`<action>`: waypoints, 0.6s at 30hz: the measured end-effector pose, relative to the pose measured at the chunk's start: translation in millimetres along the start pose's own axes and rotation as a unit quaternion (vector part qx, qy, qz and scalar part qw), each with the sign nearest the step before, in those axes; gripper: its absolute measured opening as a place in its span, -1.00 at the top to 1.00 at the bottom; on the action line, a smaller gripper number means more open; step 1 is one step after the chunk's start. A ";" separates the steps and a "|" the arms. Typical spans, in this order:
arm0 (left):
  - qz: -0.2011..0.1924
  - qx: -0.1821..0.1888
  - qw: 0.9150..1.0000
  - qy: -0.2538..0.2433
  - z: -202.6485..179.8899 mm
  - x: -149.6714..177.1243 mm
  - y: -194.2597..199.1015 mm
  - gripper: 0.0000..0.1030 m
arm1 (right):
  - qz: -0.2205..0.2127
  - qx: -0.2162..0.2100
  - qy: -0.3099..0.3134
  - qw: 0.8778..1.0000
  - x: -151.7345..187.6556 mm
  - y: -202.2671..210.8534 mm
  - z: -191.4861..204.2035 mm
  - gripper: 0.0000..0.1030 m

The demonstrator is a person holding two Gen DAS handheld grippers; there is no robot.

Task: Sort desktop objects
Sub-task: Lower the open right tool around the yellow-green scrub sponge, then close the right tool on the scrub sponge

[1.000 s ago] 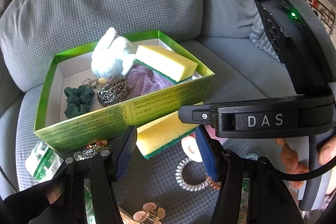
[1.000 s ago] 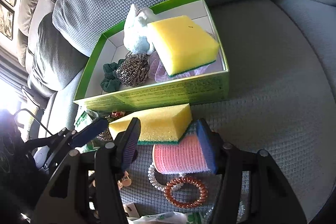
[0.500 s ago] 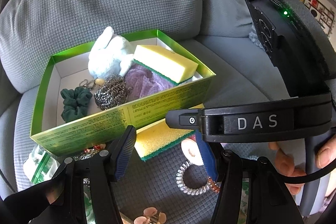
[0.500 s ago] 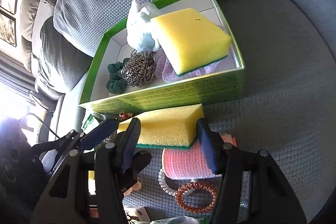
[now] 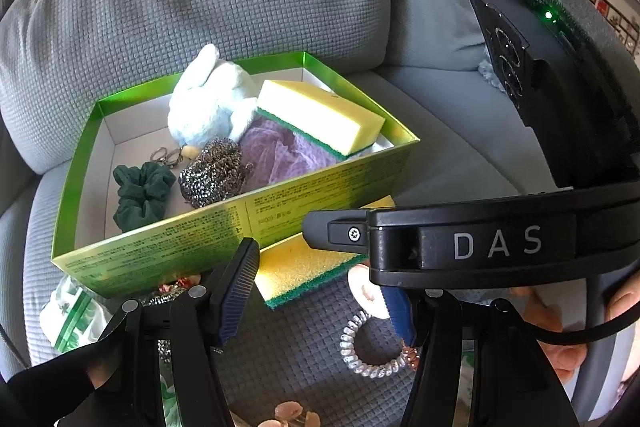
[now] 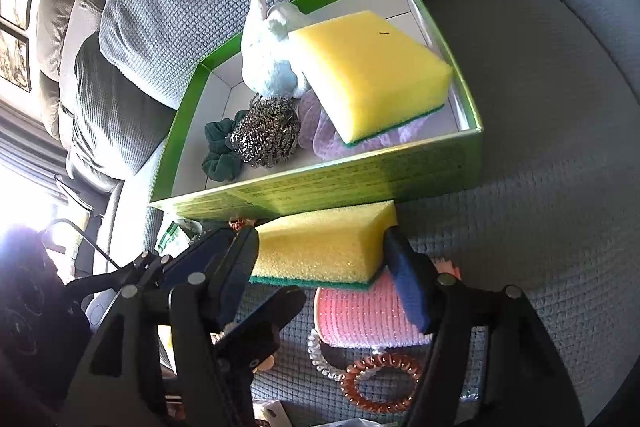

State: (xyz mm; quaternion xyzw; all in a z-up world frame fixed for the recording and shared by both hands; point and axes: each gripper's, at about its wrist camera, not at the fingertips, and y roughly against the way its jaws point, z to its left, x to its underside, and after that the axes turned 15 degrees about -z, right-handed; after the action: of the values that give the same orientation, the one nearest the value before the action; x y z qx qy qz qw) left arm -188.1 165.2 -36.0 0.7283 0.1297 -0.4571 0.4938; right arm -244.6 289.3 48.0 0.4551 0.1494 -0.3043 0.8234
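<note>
R gripper (image 6: pixel 320 267) jaws opening round sponge (image 6: pixel 320 247) by box (image 6: pixel 360 183); L gripper (image 5: pixel 320 291) open, nothing gripped.

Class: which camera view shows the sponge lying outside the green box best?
The right wrist view: the loose sponge shows nearly whole between the opening fingers of the right gripper. In the left wrist view it is partly hidden behind that gripper's black body and the box.
</note>
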 end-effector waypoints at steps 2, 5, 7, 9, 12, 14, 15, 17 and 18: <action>-0.002 -0.001 1.000 0.002 1.6 0.3 -0.4 -0.14 | -0.001 0.006 0.005 1.000 0.4 -0.8 0.4 -0.10; 0.005 -0.007 1.000 0.005 5.6 1.9 -1.2 -0.15 | 0.000 0.008 0.006 1.000 -0.2 -1.3 -0.1 -0.09; 0.017 -0.014 1.000 0.003 8.2 4.8 -3.3 -0.23 | 0.000 0.010 0.010 1.000 -0.5 -1.6 0.5 -0.09; 0.024 -0.013 1.000 0.012 13.1 8.5 -4.7 -0.23 | -0.001 0.011 0.010 1.000 -0.8 -1.0 0.6 -0.09; 0.029 -0.010 0.999 0.022 15.4 11.4 -5.6 -0.23 | -0.001 0.013 0.017 1.000 -0.5 -1.3 2.7 -0.09; 0.022 -0.008 1.000 0.020 12.8 11.6 -4.7 -0.23 | -0.001 0.014 0.022 1.000 -0.2 -1.3 4.0 -0.09; 0.017 -0.006 1.000 0.017 10.6 10.4 -3.8 -0.23 | -0.001 0.014 0.023 1.000 0.0 -1.2 4.5 -0.08; 0.013 0.002 1.000 0.016 7.2 8.5 -4.0 -0.23 | -0.001 0.012 0.022 1.000 0.2 -1.2 3.8 -0.06; 0.014 0.001 1.000 0.014 6.5 7.8 -5.9 -0.23 | -0.002 0.012 0.020 1.000 -0.1 -1.4 3.1 -0.04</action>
State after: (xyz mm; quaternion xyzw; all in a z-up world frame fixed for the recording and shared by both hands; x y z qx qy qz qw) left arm -191.1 160.6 -46.4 0.7371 0.1260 -0.4401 0.4971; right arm -245.7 286.1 48.8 0.4706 0.1627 -0.2983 0.8143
